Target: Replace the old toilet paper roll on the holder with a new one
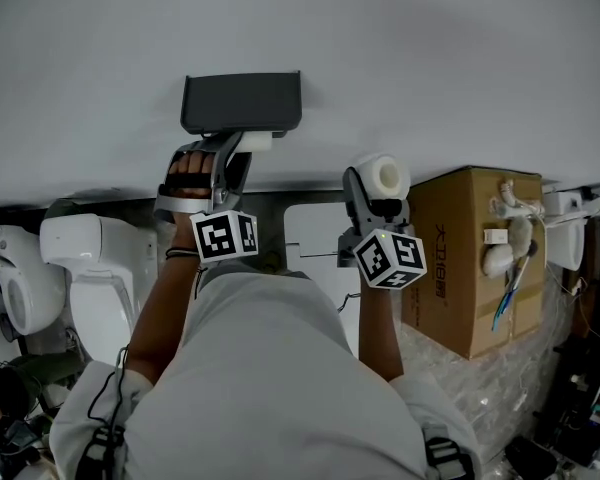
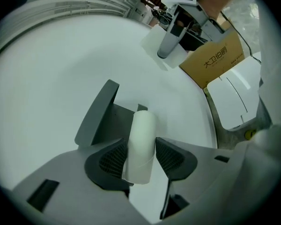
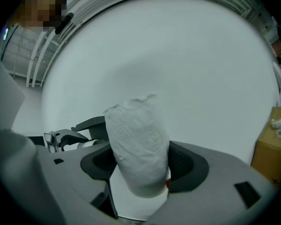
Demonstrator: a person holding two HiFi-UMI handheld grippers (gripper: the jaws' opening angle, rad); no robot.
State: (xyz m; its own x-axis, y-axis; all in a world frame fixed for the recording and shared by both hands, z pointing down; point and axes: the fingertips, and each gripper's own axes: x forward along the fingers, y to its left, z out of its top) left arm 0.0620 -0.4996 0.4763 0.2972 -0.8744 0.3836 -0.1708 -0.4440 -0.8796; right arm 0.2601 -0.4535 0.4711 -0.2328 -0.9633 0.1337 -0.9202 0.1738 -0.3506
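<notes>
The plain white wall (image 1: 430,48) fills the upper half of the head view, and all I am working on is set against it. Right of centre stands a brown cardboard box (image 1: 455,258) with black print on its side, resting on a heap of clear bubble wrap (image 1: 480,398). Along the lower left edge sit white ceramic toilets (image 1: 85,263). High in the frame, a little left of centre, the dark grey plastic paper holder (image 1: 242,103) is fixed to the wall, its flat cover on top. My left gripper (image 2: 142,154) reaches up to the holder's underside from below, its marker cube (image 1: 225,236) just behind it. The old roll, a bare white cardboard tube (image 2: 143,128), sits there beneath the cover, in the middle of the left gripper view. My left jaws are closed onto it, a ribbed dark pad (image 2: 113,158) lying against each side, and the tube's near end reaches back past them toward the camera. My right gripper (image 3: 140,168) is held to the right of the holder, apart from it, near the box's top left corner in the head view. Its jaws stand wide and pinch the new one, a soft white tissue roll (image 3: 138,139), which rises upright out of them at the centre of the right gripper view.
</notes>
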